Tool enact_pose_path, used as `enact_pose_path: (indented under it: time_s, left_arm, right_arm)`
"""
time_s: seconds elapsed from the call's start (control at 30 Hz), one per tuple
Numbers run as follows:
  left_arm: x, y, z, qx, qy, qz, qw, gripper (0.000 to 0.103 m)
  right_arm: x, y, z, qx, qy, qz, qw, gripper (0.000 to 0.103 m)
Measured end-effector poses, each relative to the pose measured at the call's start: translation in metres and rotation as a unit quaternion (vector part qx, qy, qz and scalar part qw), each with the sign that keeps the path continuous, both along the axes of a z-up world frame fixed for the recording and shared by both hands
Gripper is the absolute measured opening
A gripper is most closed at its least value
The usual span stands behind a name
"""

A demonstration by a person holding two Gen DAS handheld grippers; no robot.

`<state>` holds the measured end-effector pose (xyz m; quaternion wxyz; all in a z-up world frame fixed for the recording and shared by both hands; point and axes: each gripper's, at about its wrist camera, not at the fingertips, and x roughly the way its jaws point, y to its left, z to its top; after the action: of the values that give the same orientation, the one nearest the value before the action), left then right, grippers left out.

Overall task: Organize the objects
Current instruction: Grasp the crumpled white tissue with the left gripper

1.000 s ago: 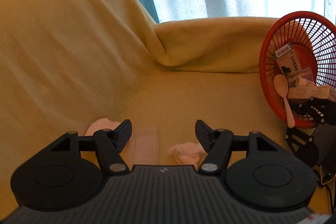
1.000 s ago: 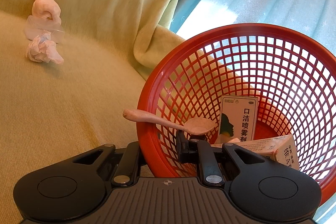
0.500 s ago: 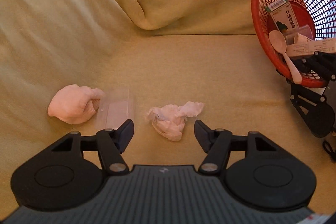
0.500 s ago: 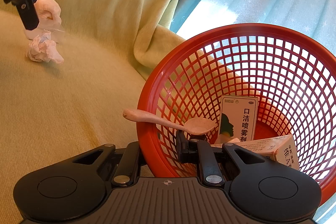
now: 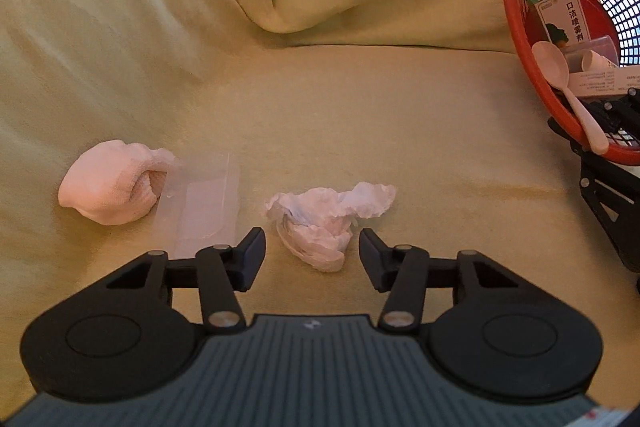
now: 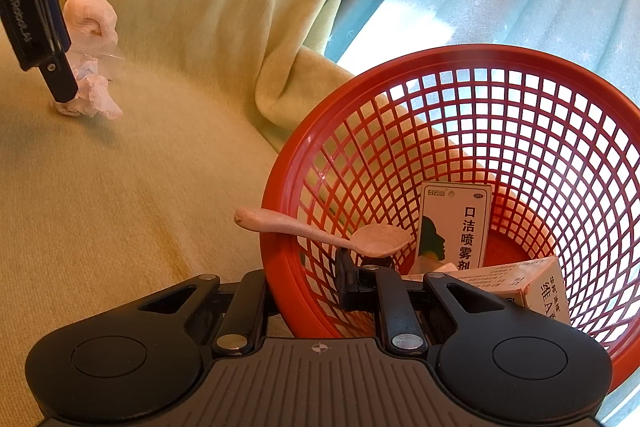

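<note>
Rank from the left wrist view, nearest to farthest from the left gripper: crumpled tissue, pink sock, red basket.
1. Crumpled tissue: between the closing jaws of the left gripper, not yet pinched.
2. Pink sock: off to the picture's left, beside a clear plastic sleeve.
3. Red basket: far upper right, tipped on its side.

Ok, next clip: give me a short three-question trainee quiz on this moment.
1. True or false: the right gripper grips the rim of the red basket.
2. What lies between the left gripper fingers as they close? A) spoon B) crumpled tissue C) pink sock
3. Fill in: the spoon rests with its handle sticking out over the basket's ____.

Key: 1 true; 2 B, the crumpled tissue, not yet pinched; the pink sock lies off to the side; 3 rim.
</note>
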<state>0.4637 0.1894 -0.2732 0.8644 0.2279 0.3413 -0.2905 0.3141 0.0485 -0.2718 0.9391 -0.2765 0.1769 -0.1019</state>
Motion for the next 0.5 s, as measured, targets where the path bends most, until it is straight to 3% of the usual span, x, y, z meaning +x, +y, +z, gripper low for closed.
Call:
enact_pose_path:
  time_s: [0.13, 0.5]
  left_arm:
    - [0.005, -0.006, -0.005, 0.017, 0.010, -0.001, 0.9998, 0.026]
    - [-0.012, -0.009, 0.015, 0.053, -0.016, -0.033, 0.9979, 0.020]
  right_arm:
    - [0.000, 0.000, 0.000, 0.000, 0.000, 0.000, 1.000, 0.012]
    - [0.000, 0.000, 0.000, -0.001, 0.000, 0.000, 1.000, 0.012]
